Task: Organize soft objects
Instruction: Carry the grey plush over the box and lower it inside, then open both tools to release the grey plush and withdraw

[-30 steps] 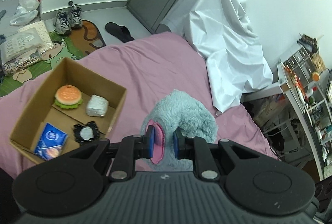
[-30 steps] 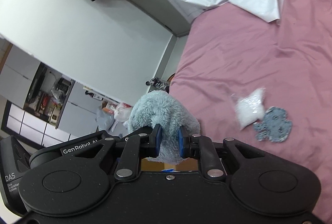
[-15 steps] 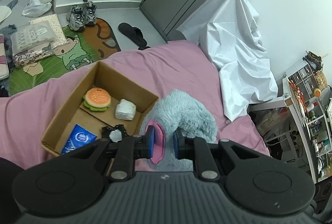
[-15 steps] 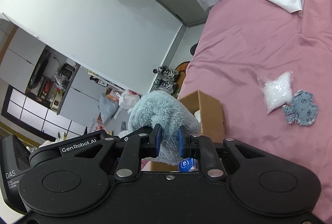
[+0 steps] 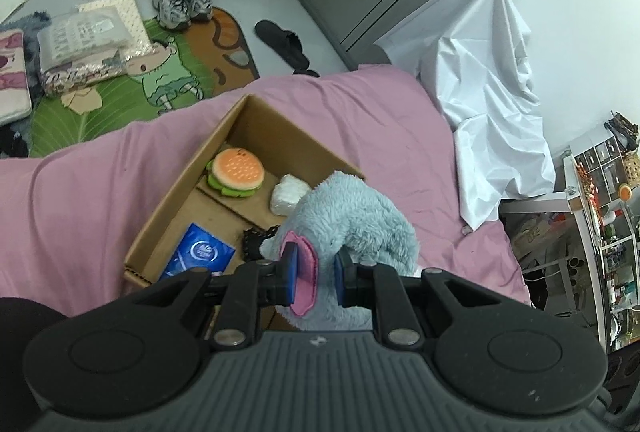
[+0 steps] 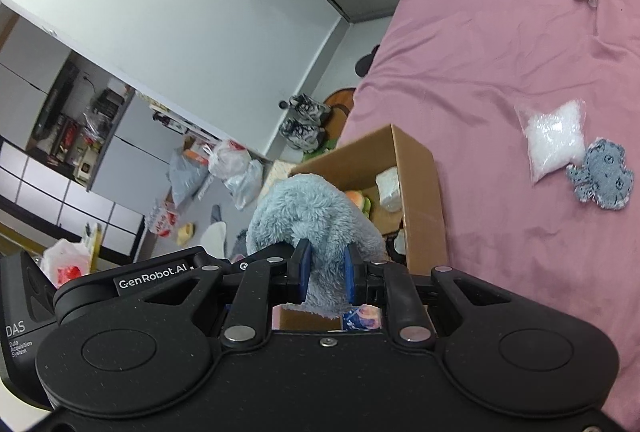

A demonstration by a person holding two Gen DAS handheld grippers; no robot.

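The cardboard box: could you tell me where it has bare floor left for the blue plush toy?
Inside the cardboard box, bare floor lies along the left wall, between the burger toy and the blue packet. The right side is crowded: white bundle, black item. Both hand-held grippers, left and right, clamp the blue plush toy.

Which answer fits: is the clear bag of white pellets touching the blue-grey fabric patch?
Touching: in the right wrist view the patch overlaps the bag's lower corner.

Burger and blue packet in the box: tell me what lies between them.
Nothing: in the left wrist view only bare cardboard floor of the box separates the burger from the blue packet.
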